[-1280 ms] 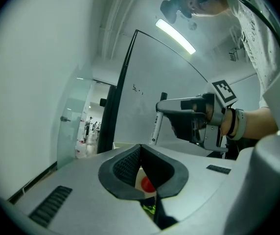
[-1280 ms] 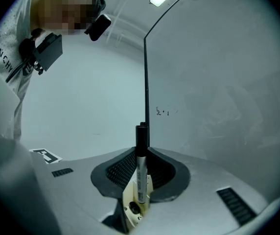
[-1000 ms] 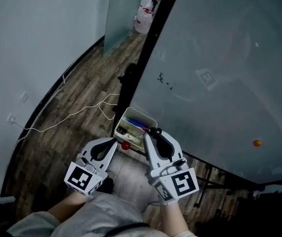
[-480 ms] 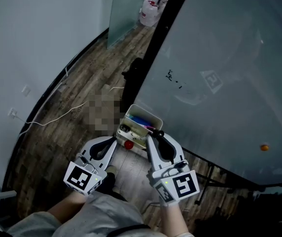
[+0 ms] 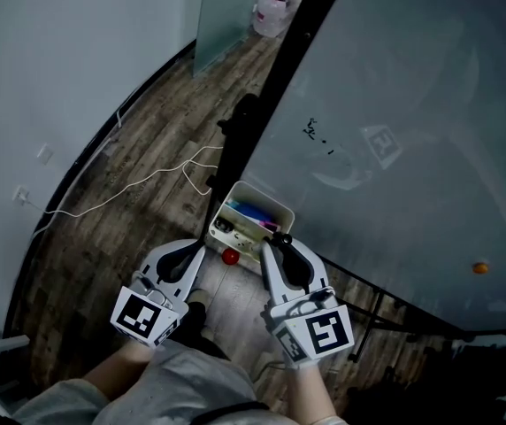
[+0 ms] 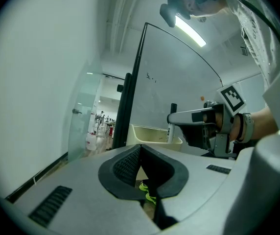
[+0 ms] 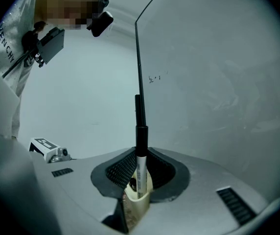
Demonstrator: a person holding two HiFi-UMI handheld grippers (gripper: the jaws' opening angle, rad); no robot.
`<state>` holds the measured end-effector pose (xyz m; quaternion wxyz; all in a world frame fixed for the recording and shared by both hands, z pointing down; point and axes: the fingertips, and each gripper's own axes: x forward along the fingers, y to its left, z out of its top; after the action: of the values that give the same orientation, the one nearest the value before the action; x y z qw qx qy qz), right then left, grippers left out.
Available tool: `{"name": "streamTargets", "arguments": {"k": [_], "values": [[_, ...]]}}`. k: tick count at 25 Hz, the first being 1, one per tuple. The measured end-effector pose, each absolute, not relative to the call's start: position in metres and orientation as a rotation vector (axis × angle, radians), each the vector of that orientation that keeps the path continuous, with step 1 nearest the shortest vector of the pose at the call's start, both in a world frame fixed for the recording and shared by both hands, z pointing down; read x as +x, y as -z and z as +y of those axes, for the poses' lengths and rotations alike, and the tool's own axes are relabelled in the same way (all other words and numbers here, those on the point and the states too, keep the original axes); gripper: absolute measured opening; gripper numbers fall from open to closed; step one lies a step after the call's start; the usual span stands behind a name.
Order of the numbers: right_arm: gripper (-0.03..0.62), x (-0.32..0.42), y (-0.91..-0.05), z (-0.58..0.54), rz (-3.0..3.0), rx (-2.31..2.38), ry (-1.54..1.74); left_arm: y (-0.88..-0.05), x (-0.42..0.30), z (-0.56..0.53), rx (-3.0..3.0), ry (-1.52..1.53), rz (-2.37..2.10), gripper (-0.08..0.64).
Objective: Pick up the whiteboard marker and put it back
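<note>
Wood-plank floor (image 5: 138, 193) fills the left of the head view. A large whiteboard (image 5: 412, 131) on a black frame fills the right, with a cream tray (image 5: 272, 206) at its lower edge.

Right gripper (image 5: 272, 244): at 6 o'clock of the tray. Its 2 jaws are clamped on the whiteboard marker (image 7: 141, 168). The marker stands upright, black cap at 12 o'clock and white barrel between the pads. The barrel's lower end sits at the tray's near rim; whether it touches anything inside cannot be told.

Left gripper (image 5: 197, 252): at 9 o'clock of the right gripper and just beside it. Its jaws are together with nothing between them, and its tips are near the tray's 7 o'clock corner.

Blue and pink items (image 5: 255, 212) lie inside the tray. A small red round thing (image 5: 229, 258) shows between the 2 grippers, at 6 o'clock of the tray. A white cable (image 5: 147, 189) trails over the floor at 10 o'clock of the tray. Small dark marks (image 5: 319, 134) and an orange dot (image 5: 480, 268) show on the whiteboard.
</note>
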<state>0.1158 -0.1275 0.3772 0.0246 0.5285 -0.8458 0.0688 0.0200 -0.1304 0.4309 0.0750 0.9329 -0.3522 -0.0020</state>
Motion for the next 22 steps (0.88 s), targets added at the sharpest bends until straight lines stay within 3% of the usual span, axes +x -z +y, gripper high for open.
{"name": "streamTargets", "arguments": {"k": [22], "values": [[0.077,0.104,-0.387,-0.133,-2.663,1.592,-0.183,-0.448,0.012,-0.136,2.741,-0.011,-1.102,0.015]]}}
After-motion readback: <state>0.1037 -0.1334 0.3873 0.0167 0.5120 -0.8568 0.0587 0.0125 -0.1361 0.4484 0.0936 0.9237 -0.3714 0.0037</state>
